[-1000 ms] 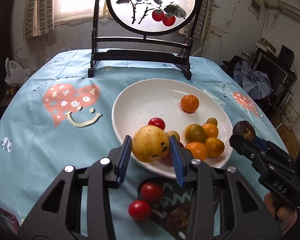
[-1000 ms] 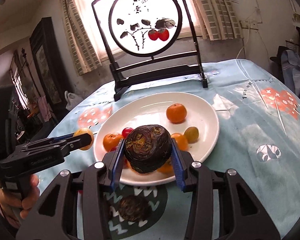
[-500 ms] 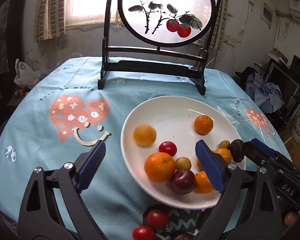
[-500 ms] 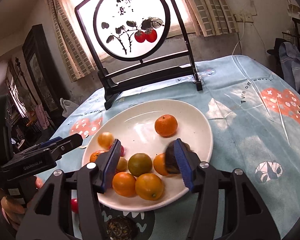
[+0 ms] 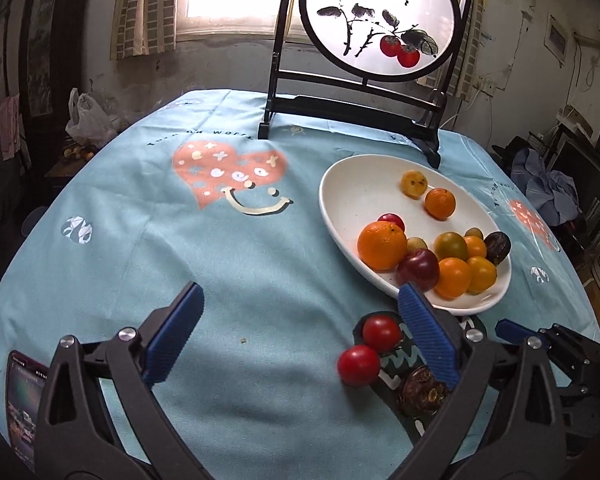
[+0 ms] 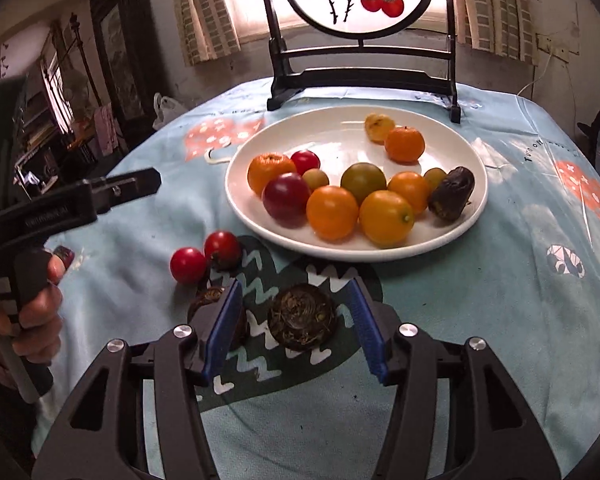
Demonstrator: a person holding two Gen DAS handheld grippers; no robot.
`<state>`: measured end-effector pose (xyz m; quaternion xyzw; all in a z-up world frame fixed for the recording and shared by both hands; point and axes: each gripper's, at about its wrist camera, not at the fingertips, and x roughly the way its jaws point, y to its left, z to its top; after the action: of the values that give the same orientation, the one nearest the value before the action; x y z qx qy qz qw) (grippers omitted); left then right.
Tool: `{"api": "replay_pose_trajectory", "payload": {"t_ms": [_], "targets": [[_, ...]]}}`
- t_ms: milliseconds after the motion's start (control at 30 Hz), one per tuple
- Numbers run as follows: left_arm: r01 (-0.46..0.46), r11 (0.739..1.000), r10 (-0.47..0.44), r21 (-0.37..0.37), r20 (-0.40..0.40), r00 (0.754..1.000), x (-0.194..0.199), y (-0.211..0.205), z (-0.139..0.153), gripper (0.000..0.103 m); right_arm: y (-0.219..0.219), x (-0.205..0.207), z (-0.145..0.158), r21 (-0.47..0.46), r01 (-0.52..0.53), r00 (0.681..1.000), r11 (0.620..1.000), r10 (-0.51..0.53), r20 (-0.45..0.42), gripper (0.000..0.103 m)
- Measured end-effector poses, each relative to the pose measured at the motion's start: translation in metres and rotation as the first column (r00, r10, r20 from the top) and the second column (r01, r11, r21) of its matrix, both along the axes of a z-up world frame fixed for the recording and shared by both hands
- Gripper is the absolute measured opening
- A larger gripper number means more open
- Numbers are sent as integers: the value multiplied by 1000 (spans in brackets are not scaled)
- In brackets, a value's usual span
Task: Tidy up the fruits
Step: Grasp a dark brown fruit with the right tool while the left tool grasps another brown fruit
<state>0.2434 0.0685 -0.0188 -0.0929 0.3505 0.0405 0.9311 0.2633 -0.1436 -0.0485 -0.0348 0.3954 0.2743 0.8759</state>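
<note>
The brown round fruit (image 6: 302, 317) sits on the near tabletop (image 6: 480, 320) between the empty right gripper (image 6: 296, 334)'s apart jaws; it looks small, hard, bumpy, so squeeze its two round sides.

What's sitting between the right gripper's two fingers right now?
Right wrist view: a dark brown chestnut-like fruit lies on the tablecloth between the right gripper fingers, untouched.

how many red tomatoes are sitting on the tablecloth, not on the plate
2. One red tomato lies nearest the table's left edge in the right wrist view; the other tomato touches it, closer to the plate. More could be hidden behind the tools.
</note>
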Motion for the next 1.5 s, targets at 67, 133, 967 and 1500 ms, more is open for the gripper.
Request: {"api": "replay_pose_trajectory", "payload": {"t_ms": [67, 133, 967, 1500], "targets": [[-9, 1000, 9, 4, 6, 1000, -3, 2, 0, 99, 3, 1, -6, -32, -3, 1000, 999, 3, -9, 56], [-14, 1000, 14, 5, 4, 1000, -4, 2, 1, 99, 4, 4, -11, -44, -6, 1000, 999, 5, -25, 56], [2, 1000, -2, 13, 9, 1000, -6, -3, 3, 99, 10, 7, -24, -92, -24, 998, 996, 19, -53, 44], [163, 984, -165, -68, -29, 986, -19, -38, -6, 99, -46, 21, 8, 178, 140, 989, 974, -131, -61, 43]]}}
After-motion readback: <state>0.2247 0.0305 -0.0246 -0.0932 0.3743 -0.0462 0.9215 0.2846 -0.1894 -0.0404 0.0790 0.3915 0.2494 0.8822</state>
